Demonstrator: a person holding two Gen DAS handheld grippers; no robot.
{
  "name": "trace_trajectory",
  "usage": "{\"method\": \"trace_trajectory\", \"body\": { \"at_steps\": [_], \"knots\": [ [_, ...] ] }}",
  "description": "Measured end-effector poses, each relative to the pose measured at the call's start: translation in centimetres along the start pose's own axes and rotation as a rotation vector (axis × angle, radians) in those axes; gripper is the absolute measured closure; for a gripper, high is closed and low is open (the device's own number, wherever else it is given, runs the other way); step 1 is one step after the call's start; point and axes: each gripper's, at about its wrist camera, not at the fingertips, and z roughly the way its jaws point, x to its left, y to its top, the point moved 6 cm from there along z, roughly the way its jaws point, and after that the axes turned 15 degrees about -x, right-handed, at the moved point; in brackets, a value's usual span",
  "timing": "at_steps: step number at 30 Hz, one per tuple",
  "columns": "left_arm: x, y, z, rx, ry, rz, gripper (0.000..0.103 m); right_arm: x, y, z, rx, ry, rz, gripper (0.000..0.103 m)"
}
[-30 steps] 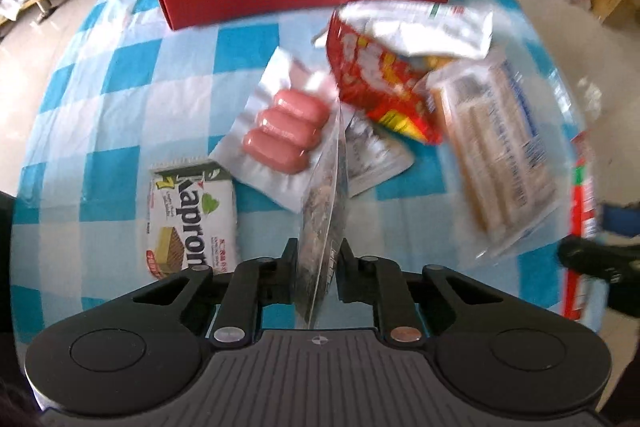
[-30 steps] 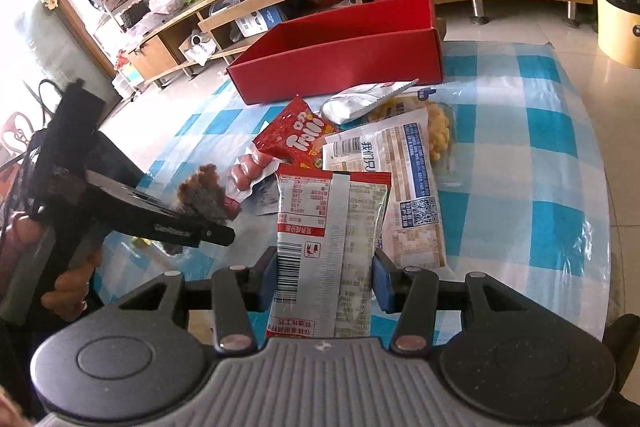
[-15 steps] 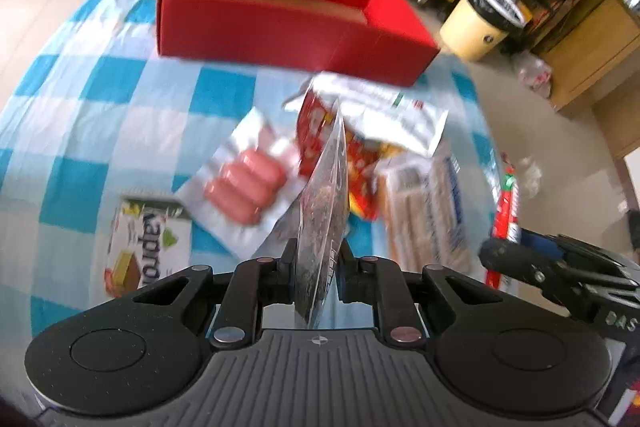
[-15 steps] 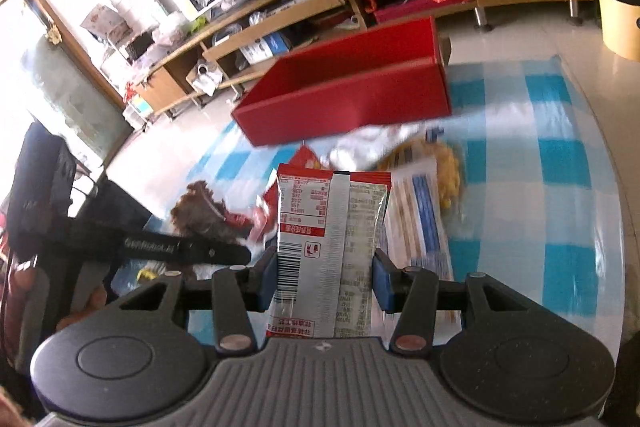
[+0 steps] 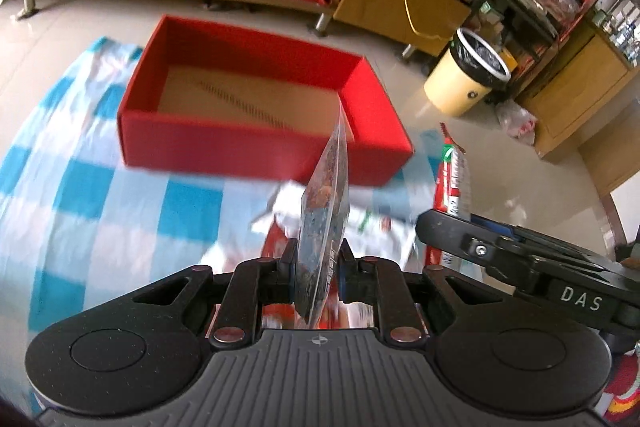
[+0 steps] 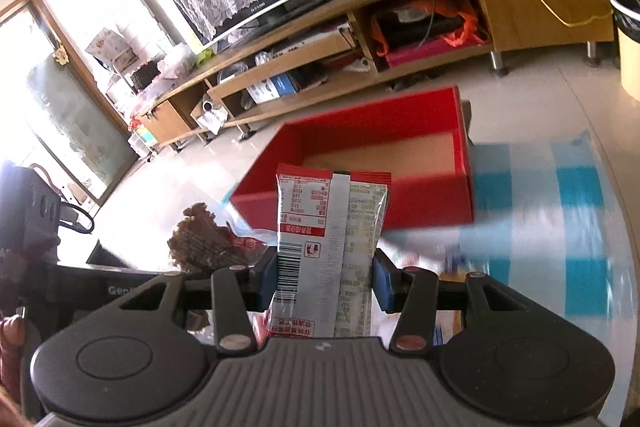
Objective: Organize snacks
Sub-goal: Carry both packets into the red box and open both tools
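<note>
left claw [image 5: 313,263] pinching a thin, limp clear pouch [image 5: 326,195] edgewise; right claw [image 6: 324,277] clamping a light, crinkly red-and-white packet [image 6: 330,247] low across its width, likely slippery.

Red box [image 5: 224,147]: matt card walls, plain brown cardboard floor. Tablecloth [image 5: 80,211]: blue-and-white check, glossy sheen as of plastic film. Left gripper [image 5: 316,263]: matt black plastic, ribbed grey body, small metal pins; a clear glossy film pouch [image 5: 326,195] is clamped. Right gripper [image 6: 324,277]: same finish, blue pads; a glossy printed foil packet [image 6: 332,227] is pinched. Bin [image 5: 464,83]: smooth cream plastic, black liner.
</note>
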Motion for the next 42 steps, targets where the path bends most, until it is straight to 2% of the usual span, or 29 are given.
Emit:
{"method": "trace_trajectory", "body": {
  "at_steps": [9, 19, 28, 32, 42],
  "knots": [
    [0.1, 5.3, 3.5, -0.059, 0.012, 0.000, 0.079, -0.3, 4.3, 5.3, -0.020, -0.005, -0.050, 0.056],
    [1.2, 9.8, 8.4, -0.101, 0.049, 0.017, 0.079, -1.9, 7.9, 11.7, -0.006, -0.076, -0.124, 0.056],
    [3.9, 10.2, 12.7, -0.076, 0.104, -0.011, 0.077, -4.1, 6.4, 17.1, 0.070, -0.147, -0.166, 0.056],
    [4.4, 9.6, 14.0, -0.061, 0.155, 0.033, 0.074, -5.1, 5.0, 18.9, 0.115, -0.173, -0.185, 0.056],
    [5.8, 7.9, 14.6, -0.043, 0.257, 0.112, 0.066, -5.9, 3.7, 19.6, 0.140, -0.217, -0.196, 0.054]
  ]
}}
